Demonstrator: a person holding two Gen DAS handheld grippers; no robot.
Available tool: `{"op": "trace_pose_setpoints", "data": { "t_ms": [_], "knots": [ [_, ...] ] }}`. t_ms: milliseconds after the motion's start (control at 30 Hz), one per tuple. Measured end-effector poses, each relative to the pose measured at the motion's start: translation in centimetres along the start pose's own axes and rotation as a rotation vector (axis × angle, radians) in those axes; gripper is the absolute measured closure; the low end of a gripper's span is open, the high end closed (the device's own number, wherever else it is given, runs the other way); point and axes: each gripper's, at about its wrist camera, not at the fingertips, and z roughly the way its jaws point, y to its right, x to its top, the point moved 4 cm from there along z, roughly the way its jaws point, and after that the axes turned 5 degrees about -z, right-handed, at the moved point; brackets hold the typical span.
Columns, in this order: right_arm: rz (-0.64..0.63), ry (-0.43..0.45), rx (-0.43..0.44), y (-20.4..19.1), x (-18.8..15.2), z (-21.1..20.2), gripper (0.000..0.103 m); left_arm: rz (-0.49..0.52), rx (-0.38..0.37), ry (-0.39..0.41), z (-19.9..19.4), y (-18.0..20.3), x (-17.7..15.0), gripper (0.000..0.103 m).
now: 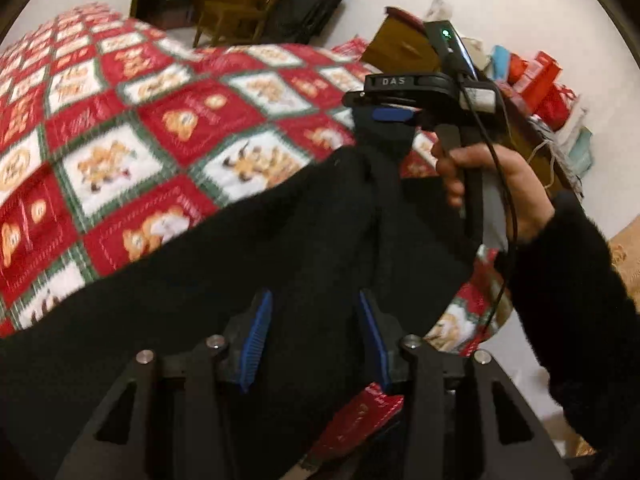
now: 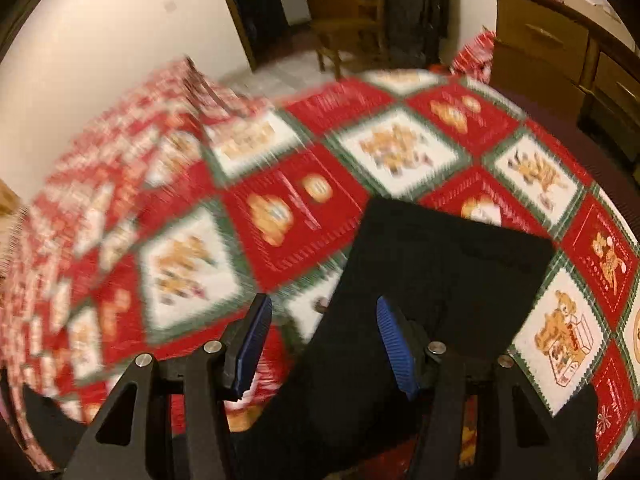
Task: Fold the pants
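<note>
Jaws hover above checkered tablecloth [image 2: 280, 216] under pants [image 2: 440, 264].

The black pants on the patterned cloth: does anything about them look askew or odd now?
Yes. The black pants hang lifted from the right gripper, pinched at one point, so the cloth droops unevenly. The left gripper stands open around the fabric, not gripping it.
</note>
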Motion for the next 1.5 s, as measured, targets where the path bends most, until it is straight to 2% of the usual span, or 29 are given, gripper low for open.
{"op": "trace_pose_setpoints", "data": {
  "t_ms": [33, 67, 100, 200, 300, 467, 567, 733, 933, 1000, 1100, 1167, 1267, 1333, 1400, 1433, 1467, 1500],
  "knots": [
    [-0.007, -0.020, -0.032, 0.1, -0.2, 0.1, 0.056, -0.021, -0.001, -0.002, 0.0, -0.5, -0.1, 0.056],
    [-0.001, -0.021, -0.032, 0.4, -0.3, -0.1, 0.090, -0.040, -0.003, 0.003, -0.2, -0.9, 0.0, 0.056],
    [0.025, -0.032, 0.013, 0.9, -0.5, -0.2, 0.101, -0.057, -0.006, 0.008, -0.3, -1.4, 0.1, 0.056],
    [0.077, -0.007, 0.044, 2.6, -1.2, -1.6, 0.101, -0.100, -0.022, 0.026, -0.7, -2.2, 0.2, 0.051],
    [0.131, 0.088, 0.115, 4.2, -2.7, -5.8, 0.101, -0.100, -0.026, 0.040, -0.8, -2.3, 0.3, 0.050],
    [0.281, 0.263, 0.216, 7.9, -7.4, -13.5, 0.101, -0.120, -0.050, 0.057, -1.8, -3.1, 0.2, 0.050],
    [0.363, 0.315, 0.209, 9.8, -10.8, -15.9, 0.101, -0.116, -0.059, 0.068, -2.0, -2.9, 0.6, 0.050],
    [0.516, 0.319, 0.207, 13.5, -16.4, -16.3, 0.101, -0.084, -0.068, 0.081, -2.3, -1.8, 0.7, 0.050],
    [0.594, 0.214, 0.170, 15.5, -19.5, -13.8, 0.101, -0.043, -0.091, 0.048, -1.9, -0.1, 0.3, 0.050],
    [0.628, 0.188, 0.152, 16.0, -20.2, -13.5, 0.101, -0.022, -0.080, 0.049, -2.0, 0.2, 0.1, 0.050],
    [0.633, 0.170, 0.073, 16.9, -20.9, -14.0, 0.101, -0.031, -0.071, 0.053, -2.1, -0.2, 0.3, 0.050],
    [0.631, 0.214, 0.029, 17.4, -21.1, -15.4, 0.100, -0.054, -0.064, 0.050, -2.2, -0.8, 0.4, 0.050],
    [0.590, 0.279, 0.156, 15.5, -19.7, -17.3, 0.100, -0.065, -0.038, 0.063, -2.6, -1.6, 0.5, 0.050],
    [0.479, 0.291, 0.265, 11.7, -18.1, -18.0, 0.100, -0.062, -0.021, 0.080, -3.3, -2.3, 0.5, 0.050],
    [0.315, 0.266, 0.326, 6.7, -17.1, -17.7, 0.090, -0.060, -0.005, 0.098, -4.1, -2.9, 0.3, 0.050],
    [0.222, 0.226, 0.366, 3.7, -17.0, -17.0, 0.065, -0.060, 0.011, 0.109, -4.5, -3.4, 0.1, 0.049],
    [0.155, 0.193, 0.401, 1.4, -17.2, -16.4, 0.046, -0.060, 0.030, 0.116, -4.9, -3.9, -0.2, 0.044],
    [0.083, 0.165, 0.440, -1.2, -17.6, -15.9, 0.045, -0.061, 0.057, 0.125, -5.3, -4.5, -0.6, 0.042]
  ]
}}
